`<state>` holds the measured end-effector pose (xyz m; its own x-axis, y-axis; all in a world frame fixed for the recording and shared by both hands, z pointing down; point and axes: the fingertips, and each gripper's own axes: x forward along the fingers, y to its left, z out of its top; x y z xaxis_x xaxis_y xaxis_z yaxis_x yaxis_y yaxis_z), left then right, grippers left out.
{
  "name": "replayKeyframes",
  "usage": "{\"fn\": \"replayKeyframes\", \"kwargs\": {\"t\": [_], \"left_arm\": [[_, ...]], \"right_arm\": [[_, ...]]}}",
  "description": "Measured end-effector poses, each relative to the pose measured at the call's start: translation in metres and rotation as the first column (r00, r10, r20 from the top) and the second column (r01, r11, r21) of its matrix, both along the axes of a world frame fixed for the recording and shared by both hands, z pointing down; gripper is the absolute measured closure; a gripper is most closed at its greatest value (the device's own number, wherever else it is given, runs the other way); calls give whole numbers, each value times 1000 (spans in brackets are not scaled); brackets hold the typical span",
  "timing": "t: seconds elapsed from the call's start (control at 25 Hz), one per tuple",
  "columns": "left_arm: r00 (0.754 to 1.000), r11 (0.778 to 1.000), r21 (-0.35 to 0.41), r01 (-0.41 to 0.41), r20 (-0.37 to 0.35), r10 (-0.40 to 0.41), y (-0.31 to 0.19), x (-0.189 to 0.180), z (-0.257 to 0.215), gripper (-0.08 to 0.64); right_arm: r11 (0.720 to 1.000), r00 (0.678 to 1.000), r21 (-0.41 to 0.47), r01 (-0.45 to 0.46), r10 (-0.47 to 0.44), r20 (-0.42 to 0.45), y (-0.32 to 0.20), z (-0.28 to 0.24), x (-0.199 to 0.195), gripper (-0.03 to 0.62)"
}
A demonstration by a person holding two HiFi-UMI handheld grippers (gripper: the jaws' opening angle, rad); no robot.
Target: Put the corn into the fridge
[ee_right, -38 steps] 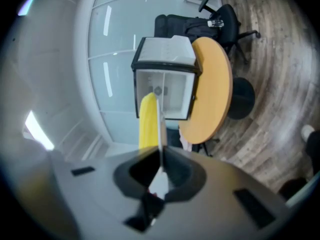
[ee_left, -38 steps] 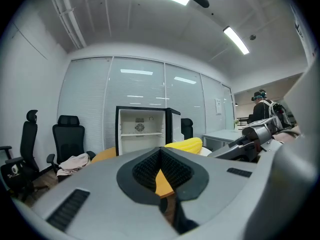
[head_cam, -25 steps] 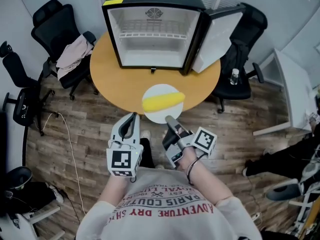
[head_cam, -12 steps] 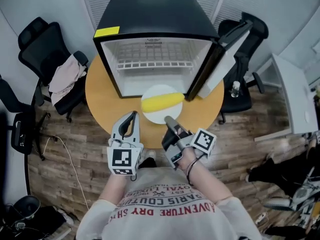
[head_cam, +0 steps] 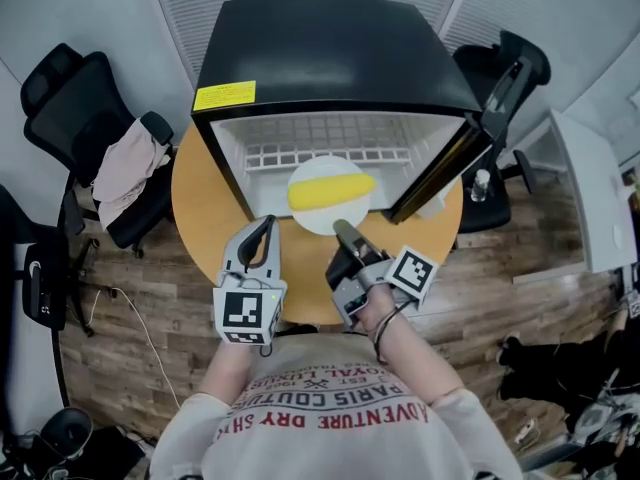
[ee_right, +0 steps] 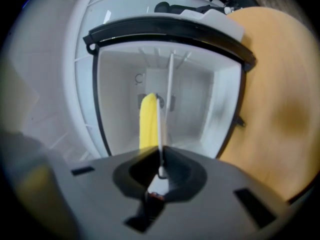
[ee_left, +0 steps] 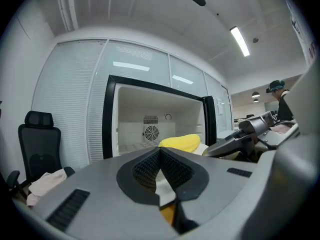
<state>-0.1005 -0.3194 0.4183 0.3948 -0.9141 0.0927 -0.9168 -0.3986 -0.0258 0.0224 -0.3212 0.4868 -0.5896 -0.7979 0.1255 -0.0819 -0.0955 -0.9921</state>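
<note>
A yellow corn cob point(head_cam: 330, 190) lies on a white plate point(head_cam: 322, 219). My right gripper point(head_cam: 343, 230) is shut on the plate's near rim and holds it level at the mouth of the open black mini fridge point(head_cam: 330, 48). In the right gripper view the plate point(ee_right: 160, 129) shows edge-on with the corn point(ee_right: 148, 121) beside it, in front of the white fridge interior point(ee_right: 200, 104). My left gripper point(head_cam: 265, 230) hovers to the plate's left, shut and holding nothing. In the left gripper view the corn point(ee_left: 182, 143) shows over the closed jaw tips point(ee_left: 161, 151).
The fridge stands on a round wooden table point(head_cam: 205, 208), with its door point(head_cam: 450, 168) swung open to the right. Black office chairs ring the table: one point(head_cam: 125, 168) carries pale clothing, another a bottle point(head_cam: 482, 183). A white desk point(head_cam: 590, 198) is at the right.
Both grippers have moved forward toward the fridge. The plate with the corn went from the table's near edge to the fridge opening. Neither gripper's jaws changed.
</note>
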Motion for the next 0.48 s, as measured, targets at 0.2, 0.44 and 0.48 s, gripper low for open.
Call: {"fn": "replayKeyframes", "kwargs": {"t": [0.2,0.44,0.48], "left_arm": [[1000,1000,5,-30,-3,30,-15,0,3,535],[999,999,12,-34,-13,34,-31,-2,5,535],[999,999,12,-34,-14,34,-32,-2,5,535]], "right_arm": [[1000,1000,-10,-22,22,6,-26,0,-4,552],[999,999,-11,-41,41,-3,-52,3,-1,552],[999,999,-13,-45,45,-4,-55,3,-1,552]]}}
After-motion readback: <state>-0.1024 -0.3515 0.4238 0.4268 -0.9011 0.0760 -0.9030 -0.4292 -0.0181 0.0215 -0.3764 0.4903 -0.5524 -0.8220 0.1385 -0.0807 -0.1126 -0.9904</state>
